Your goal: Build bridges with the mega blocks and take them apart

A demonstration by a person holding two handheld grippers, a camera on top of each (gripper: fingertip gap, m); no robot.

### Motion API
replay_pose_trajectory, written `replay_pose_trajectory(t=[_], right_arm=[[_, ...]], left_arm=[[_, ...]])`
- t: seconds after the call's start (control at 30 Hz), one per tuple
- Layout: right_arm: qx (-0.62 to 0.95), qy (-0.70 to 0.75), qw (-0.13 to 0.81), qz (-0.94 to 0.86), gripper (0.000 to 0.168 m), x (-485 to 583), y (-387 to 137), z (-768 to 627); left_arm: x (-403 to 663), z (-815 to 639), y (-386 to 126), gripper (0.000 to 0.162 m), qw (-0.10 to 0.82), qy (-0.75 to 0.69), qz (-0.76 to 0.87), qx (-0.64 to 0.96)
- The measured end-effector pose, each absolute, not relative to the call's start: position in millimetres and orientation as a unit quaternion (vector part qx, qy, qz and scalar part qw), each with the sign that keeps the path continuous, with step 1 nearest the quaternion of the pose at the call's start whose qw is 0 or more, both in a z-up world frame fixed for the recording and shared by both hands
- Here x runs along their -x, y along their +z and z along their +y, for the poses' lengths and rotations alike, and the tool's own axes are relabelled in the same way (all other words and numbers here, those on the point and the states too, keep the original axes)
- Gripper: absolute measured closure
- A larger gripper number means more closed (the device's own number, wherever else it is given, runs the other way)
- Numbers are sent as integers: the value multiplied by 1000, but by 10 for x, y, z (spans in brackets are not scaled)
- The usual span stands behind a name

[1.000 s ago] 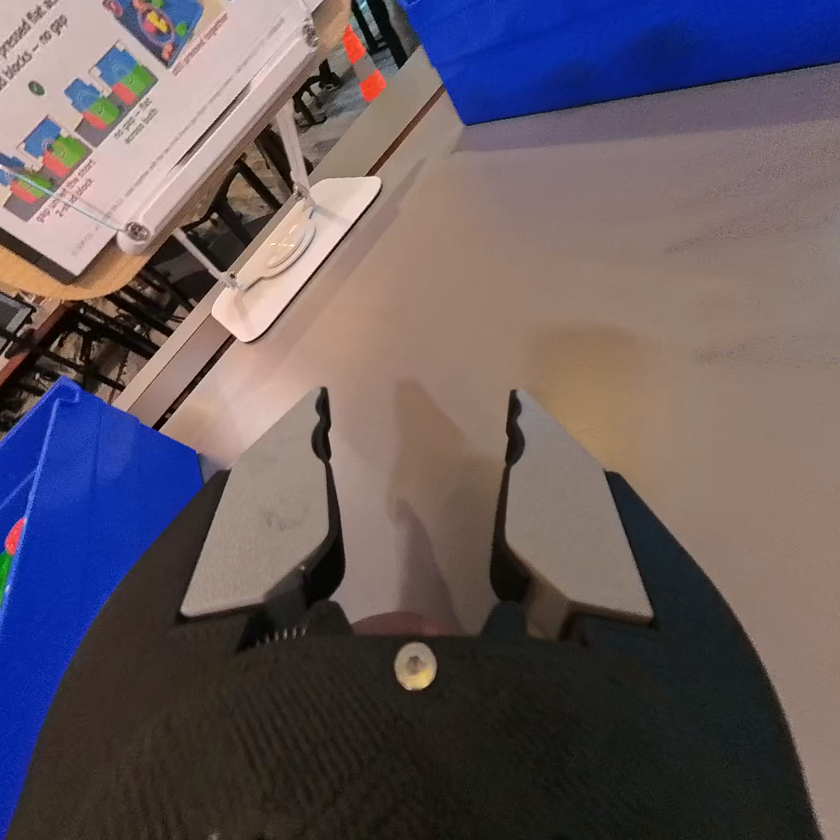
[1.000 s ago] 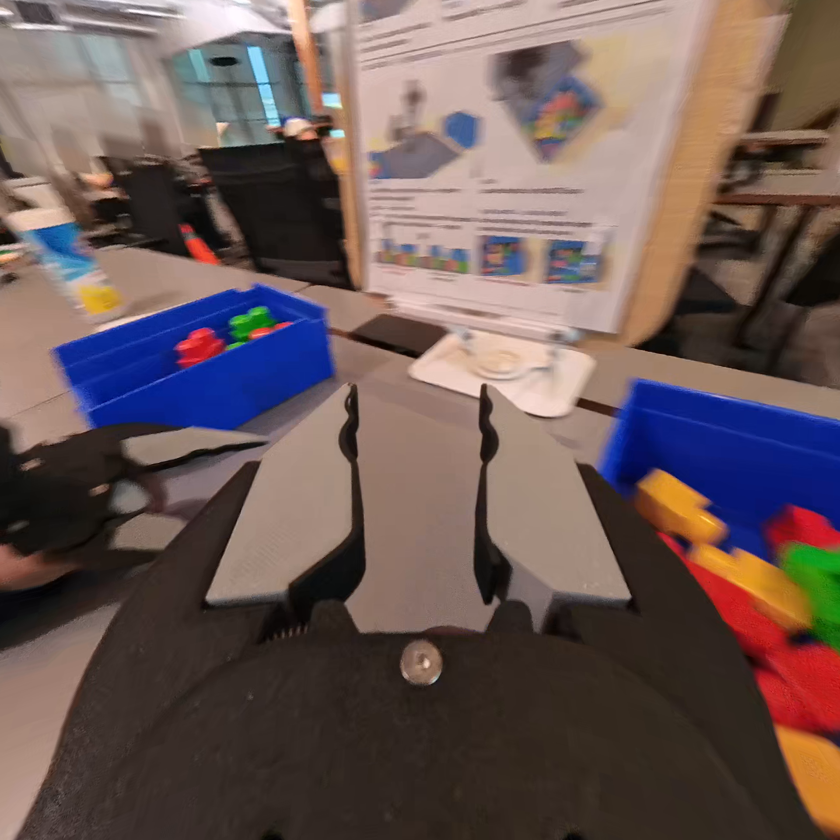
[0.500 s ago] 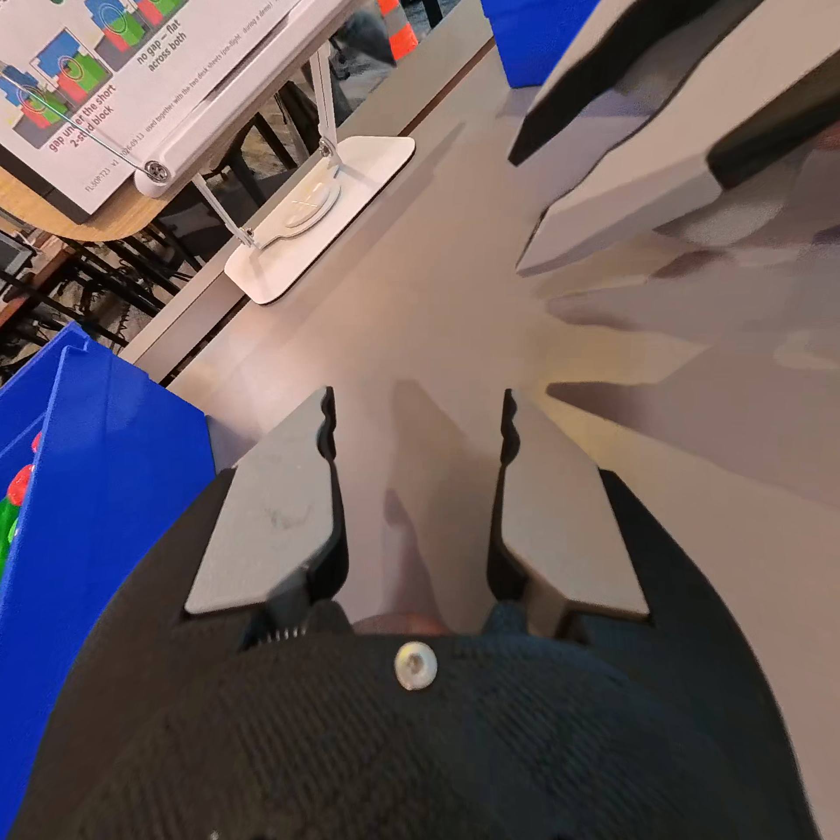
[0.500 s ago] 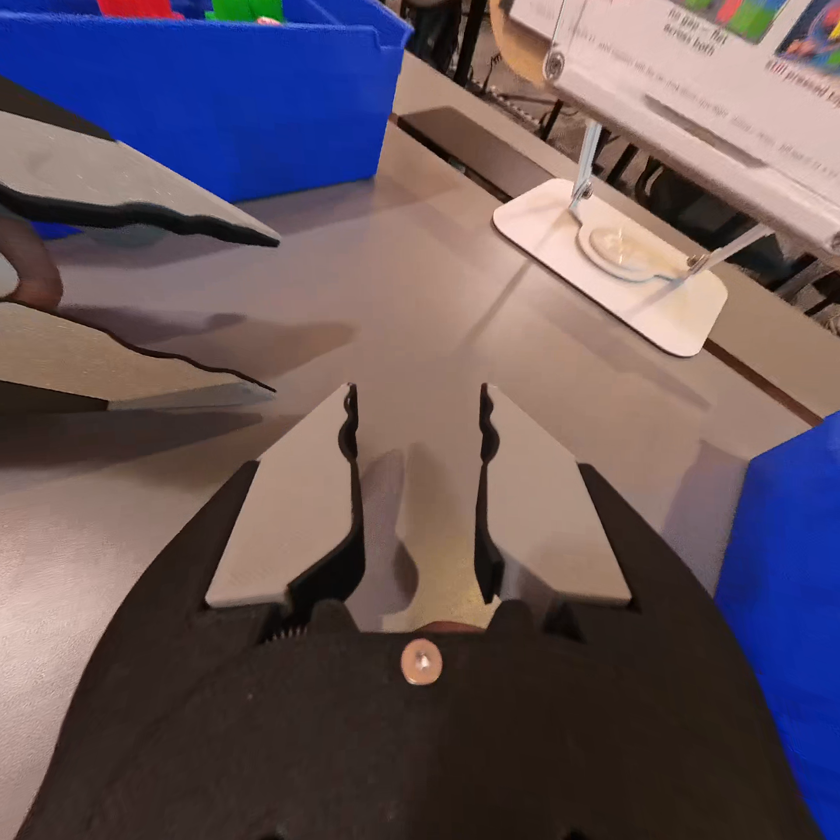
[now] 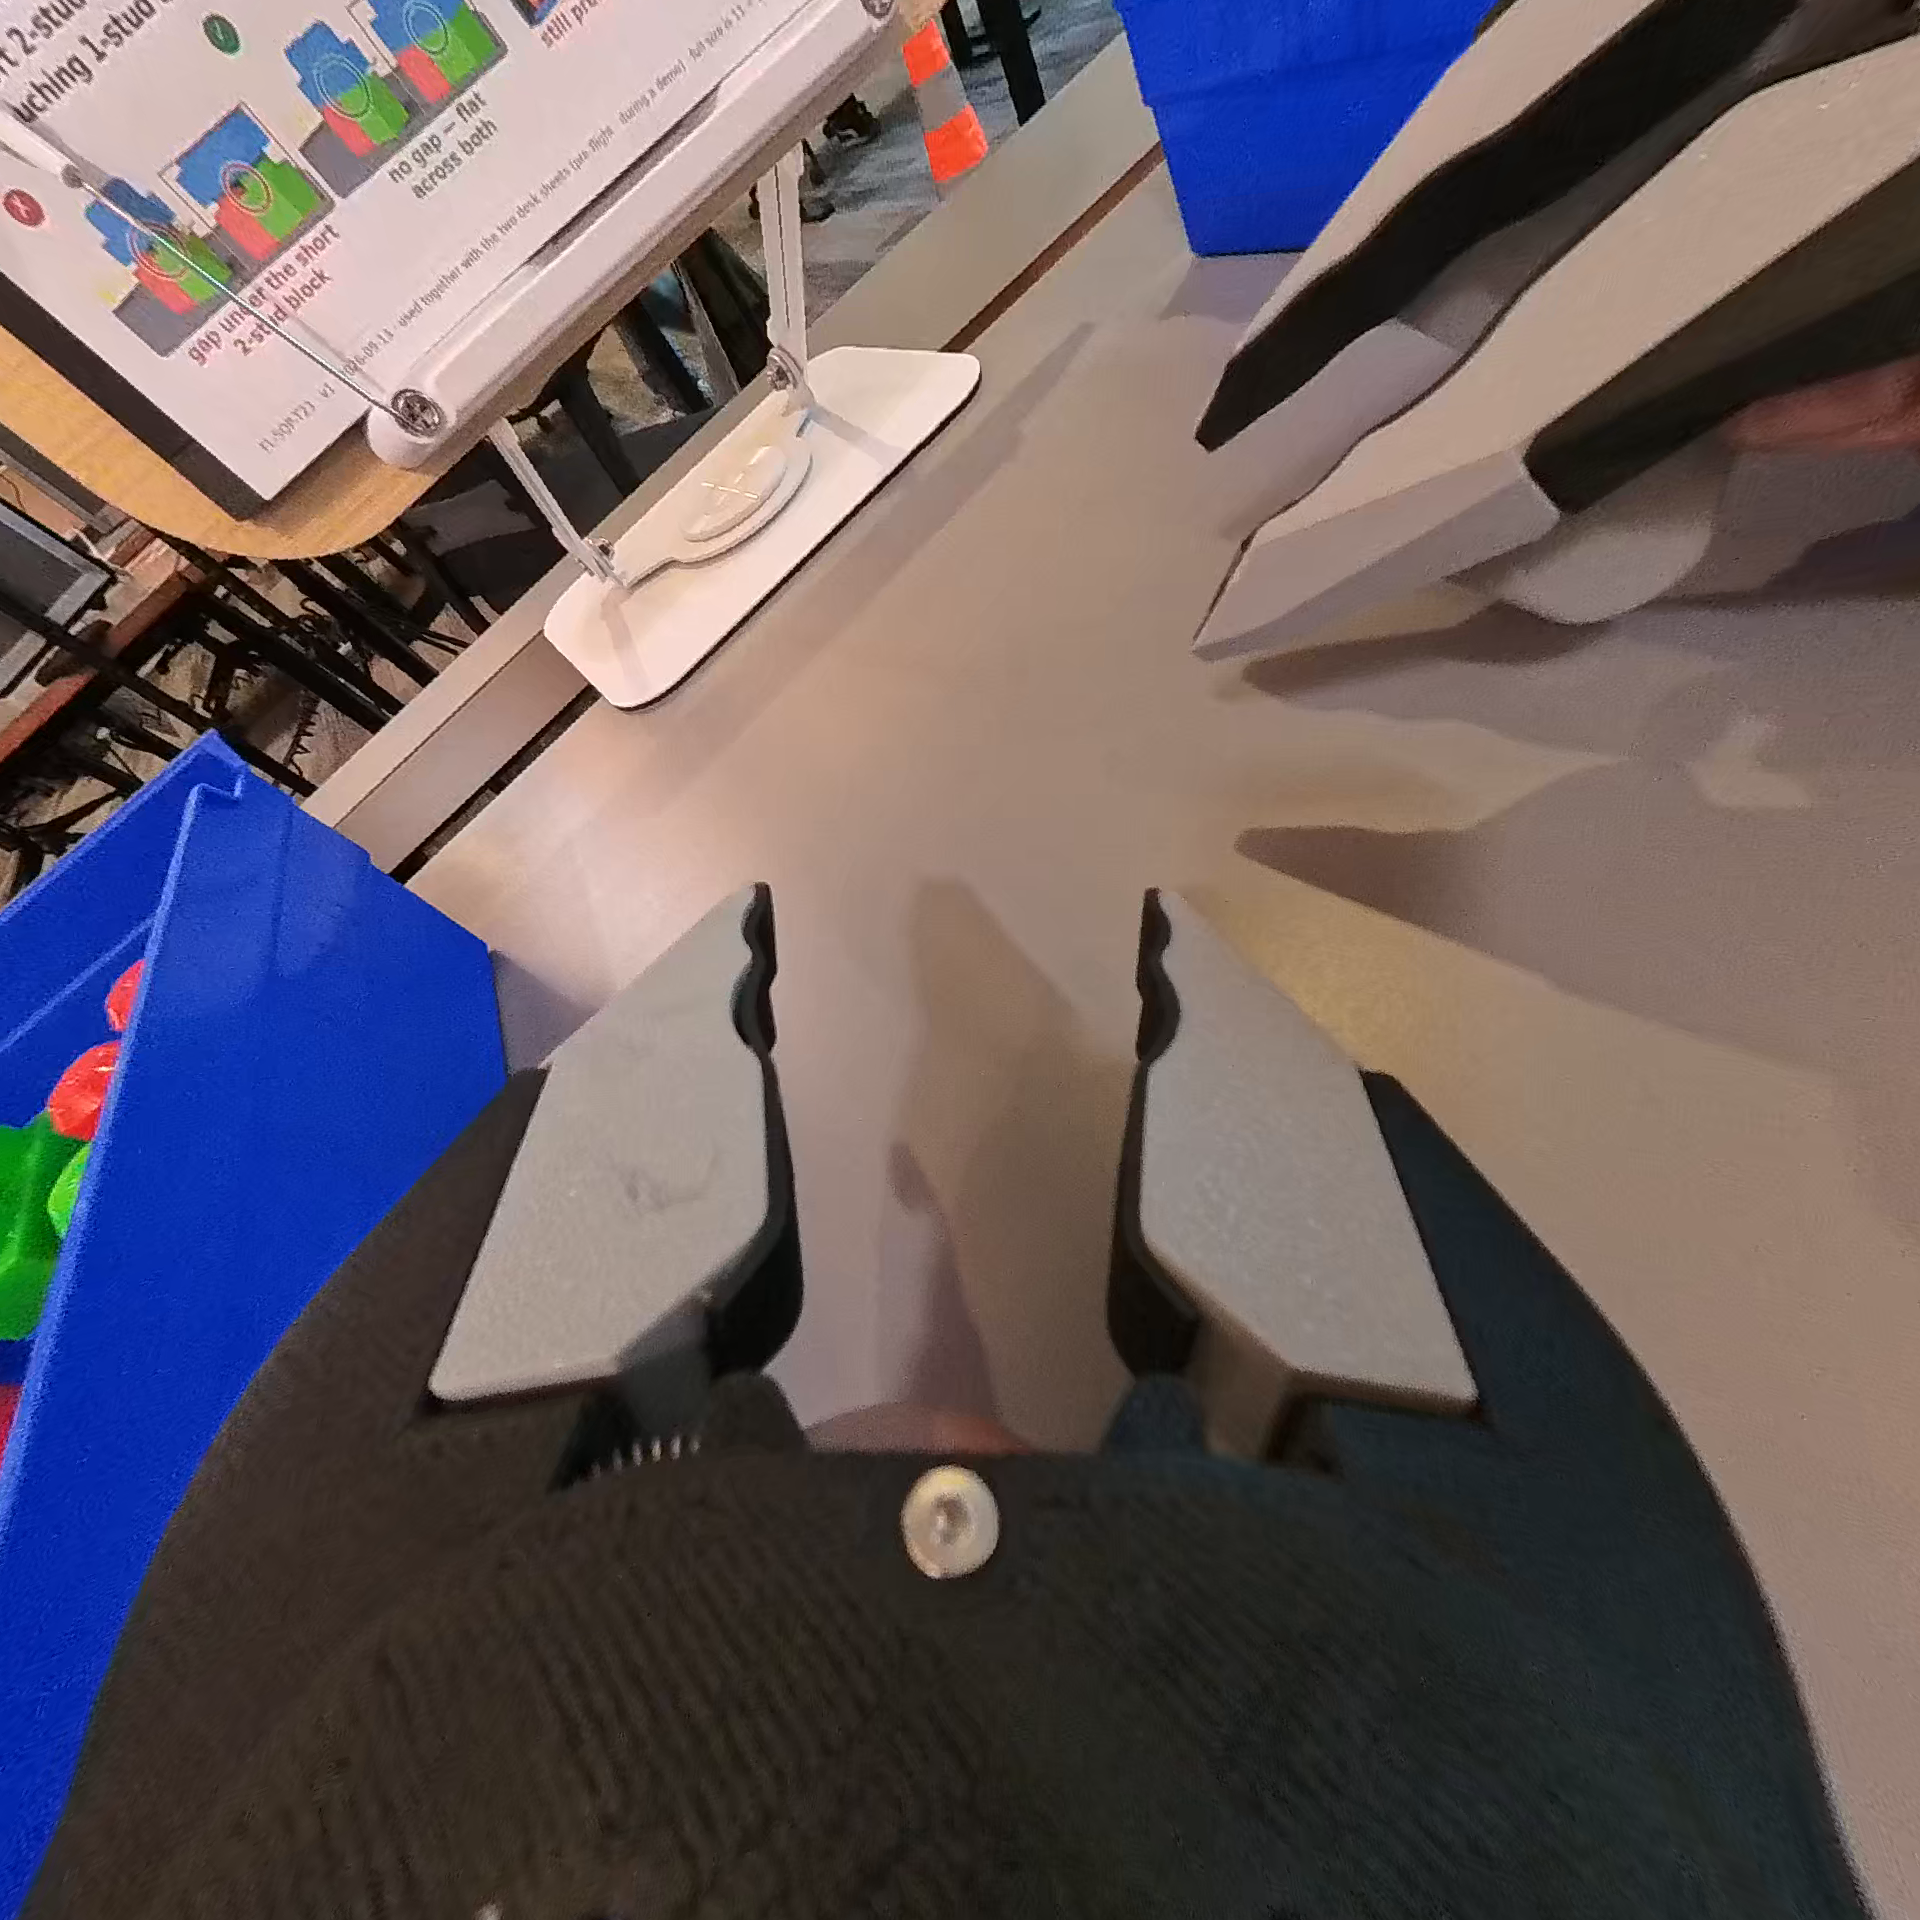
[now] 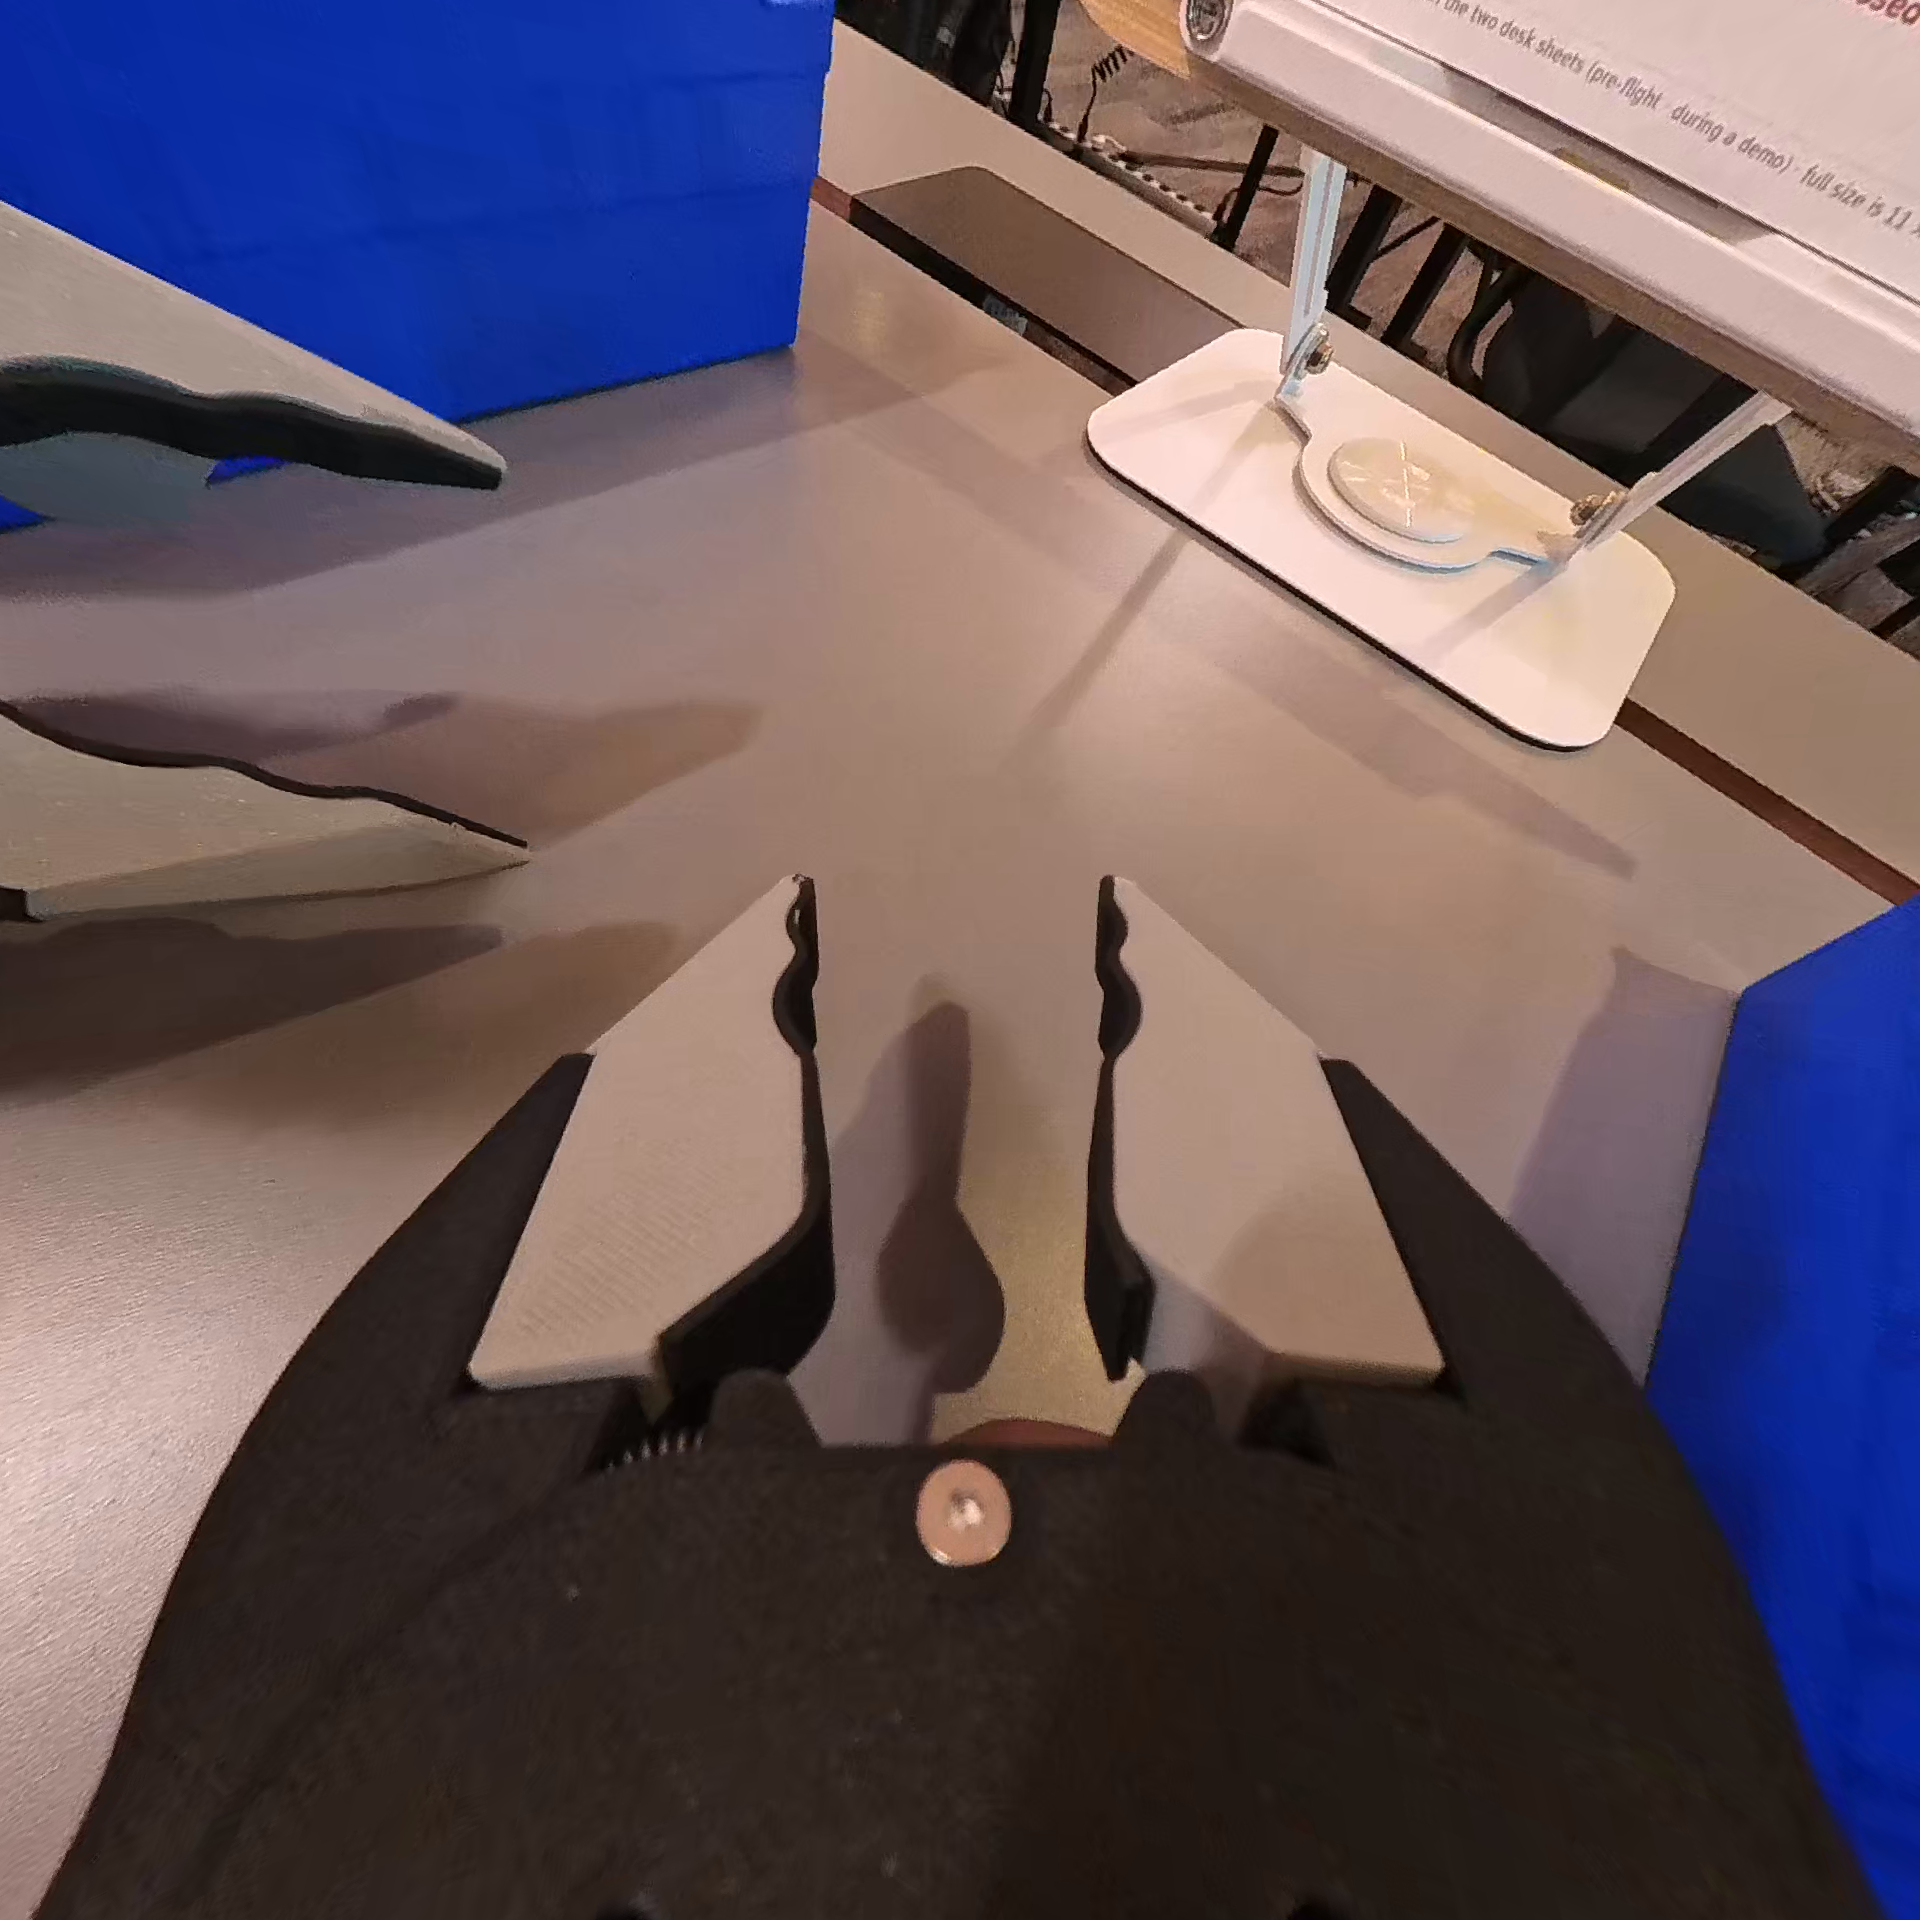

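Grey desk (image 5: 987,727): left tool (image 5: 951,914) and right tool (image 6: 956,904), both released, empty. Red and green mega blocks (image 5: 42,1164) in blue bin (image 5: 260,1091), desk's left edge.

- Right two-finger gripper (image 6: 956,904), grey fingers parted, empty, over grey tabletop (image 6: 935,665).
- Left gripper (image 6: 312,644) at left edge.
- Blue plastic bin (image 6: 468,187) behind.
- White stand base (image 6: 1382,540), far right.

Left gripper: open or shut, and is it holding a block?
Open and empty. The left gripper shows bare grey table in the wide gap.
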State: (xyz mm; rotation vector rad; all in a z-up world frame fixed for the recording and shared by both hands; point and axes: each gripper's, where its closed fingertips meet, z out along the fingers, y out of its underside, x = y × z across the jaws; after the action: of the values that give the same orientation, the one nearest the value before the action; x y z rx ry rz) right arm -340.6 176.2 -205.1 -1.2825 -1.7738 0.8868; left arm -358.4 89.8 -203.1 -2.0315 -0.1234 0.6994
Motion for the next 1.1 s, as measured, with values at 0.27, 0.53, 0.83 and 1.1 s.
replay_pose_trajectory(t=[0.27,0.53,0.83,1.1], right_arm=[[504,351,359,-702,117,3403,-2148,1699],[503,352,357,-704,117,3402,-2160,1692],[497,352,354,-710,118,3398,-2170,1666],[495,354,351,-711,118,3391,-2172,1655]], left_arm=[[3600,877,-1979,98,476,306,-42,824],[3596,882,-1984,99,473,309,-38,824],[3607,879,-2012,99,469,310,-38,826],[3592,889,-2028,100,467,310,-36,828]])
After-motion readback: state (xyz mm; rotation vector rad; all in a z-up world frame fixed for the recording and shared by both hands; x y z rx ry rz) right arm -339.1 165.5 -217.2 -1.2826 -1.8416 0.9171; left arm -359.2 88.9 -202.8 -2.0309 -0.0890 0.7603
